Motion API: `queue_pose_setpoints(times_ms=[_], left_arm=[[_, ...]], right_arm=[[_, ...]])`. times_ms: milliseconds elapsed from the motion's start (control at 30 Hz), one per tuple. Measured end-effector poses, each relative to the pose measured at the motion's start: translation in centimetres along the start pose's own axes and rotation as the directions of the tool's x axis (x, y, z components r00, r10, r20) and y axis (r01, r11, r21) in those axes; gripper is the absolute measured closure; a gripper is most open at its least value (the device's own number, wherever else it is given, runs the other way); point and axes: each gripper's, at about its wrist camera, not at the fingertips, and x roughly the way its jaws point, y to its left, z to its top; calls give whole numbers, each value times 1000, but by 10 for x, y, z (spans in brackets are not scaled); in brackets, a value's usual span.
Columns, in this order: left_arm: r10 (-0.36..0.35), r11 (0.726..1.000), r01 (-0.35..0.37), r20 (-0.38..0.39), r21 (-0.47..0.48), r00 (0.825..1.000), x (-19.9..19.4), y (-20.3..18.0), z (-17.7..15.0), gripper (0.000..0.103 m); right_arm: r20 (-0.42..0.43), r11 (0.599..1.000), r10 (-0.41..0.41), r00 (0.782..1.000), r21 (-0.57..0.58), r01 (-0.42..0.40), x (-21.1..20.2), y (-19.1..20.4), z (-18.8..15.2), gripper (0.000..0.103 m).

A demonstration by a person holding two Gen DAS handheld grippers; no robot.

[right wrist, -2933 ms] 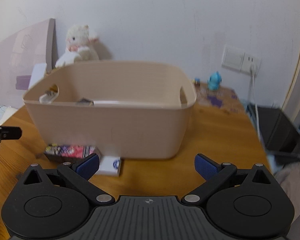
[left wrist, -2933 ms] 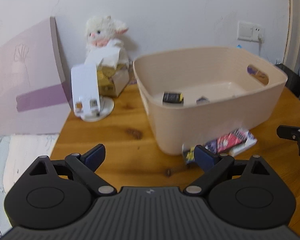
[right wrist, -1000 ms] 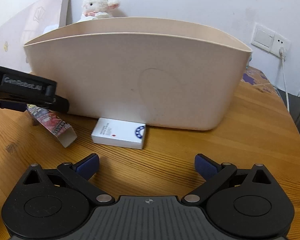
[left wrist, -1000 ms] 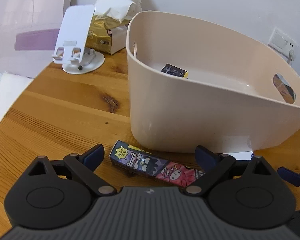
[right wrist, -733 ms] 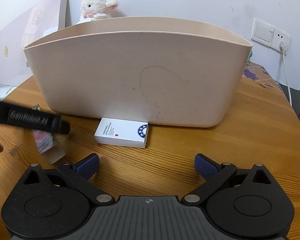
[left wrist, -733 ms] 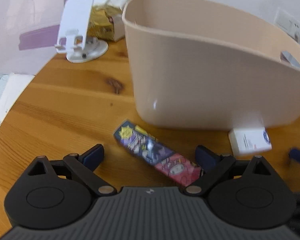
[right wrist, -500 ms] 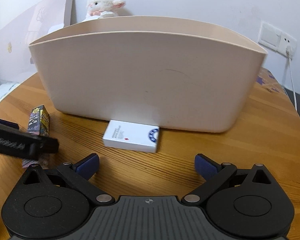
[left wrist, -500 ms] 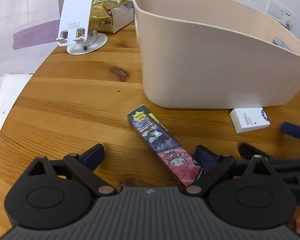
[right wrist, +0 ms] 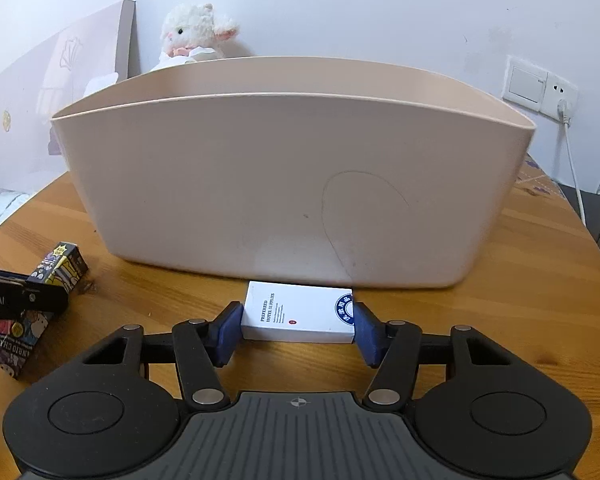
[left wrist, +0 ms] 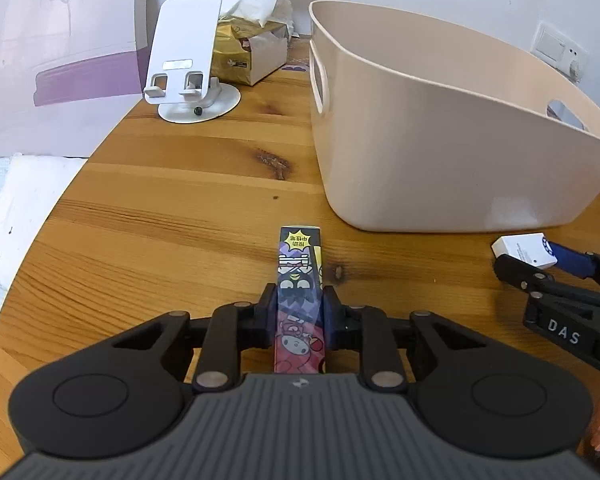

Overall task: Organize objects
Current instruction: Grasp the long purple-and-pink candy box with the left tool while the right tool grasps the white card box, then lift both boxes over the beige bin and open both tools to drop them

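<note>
The left claw (left wrist: pixel 300 312) is drawn in narrow, its two pads pressed against the long sides of a cartoon-printed box (left wrist: pixel 299 292) that lies flat on the wooden table (left wrist: pixel 160 216), its far end pointing to 12 o'clock. The right claw (right wrist: pixel 298 330) is about half closed, both blue pads touching the short ends of a white box (right wrist: pixel 296 316) that rests on the table just in front of the tub's near wall. In the left view the white box (left wrist: pixel 522 250) sits at 3 o'clock, beside the tub's base.

The beige tub (right wrist: pixel 292 184) stands upright on the table; its inside is hidden from both views. At 11 o'clock in the left view stand a white phone stand (left wrist: pixel 188 60) and a tissue box (left wrist: pixel 248 56).
</note>
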Motion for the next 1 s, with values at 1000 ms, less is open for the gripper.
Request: queue_pose_setpoints(times_ms=[1000], left_arm=[[-65,992,29,301,123,951,-119,-25,63,78]], right_arm=[[318,998,-4,948,54,-13,-125,-53,74,48]])
